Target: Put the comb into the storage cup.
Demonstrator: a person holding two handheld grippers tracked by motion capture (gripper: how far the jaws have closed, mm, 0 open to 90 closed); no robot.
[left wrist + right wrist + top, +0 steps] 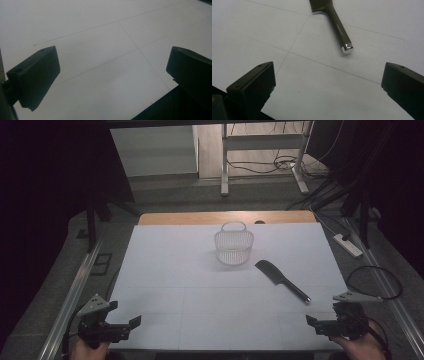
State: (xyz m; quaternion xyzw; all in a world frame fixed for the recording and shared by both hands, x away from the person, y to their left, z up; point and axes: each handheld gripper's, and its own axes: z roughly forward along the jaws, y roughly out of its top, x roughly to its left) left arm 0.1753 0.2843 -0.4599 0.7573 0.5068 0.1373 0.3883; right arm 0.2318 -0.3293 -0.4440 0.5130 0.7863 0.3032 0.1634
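A black comb (281,280) lies flat on the white bench (170,270), just right of a small white wire basket (233,244) and apart from it, its long axis running diagonally with the toothed head toward the basket and the chrome-capped handle end pointing at the near right corner. The right gripper (320,325) rests at that corner with its jaws spread wide and empty, and in the right gripper view the handle tip (347,47) lies straight ahead and a little right of centre, so this is plainly the nearer hand for a reach. The left gripper (127,325), equally wide and empty, sits at the near left corner, well away from both the comb and the basket.
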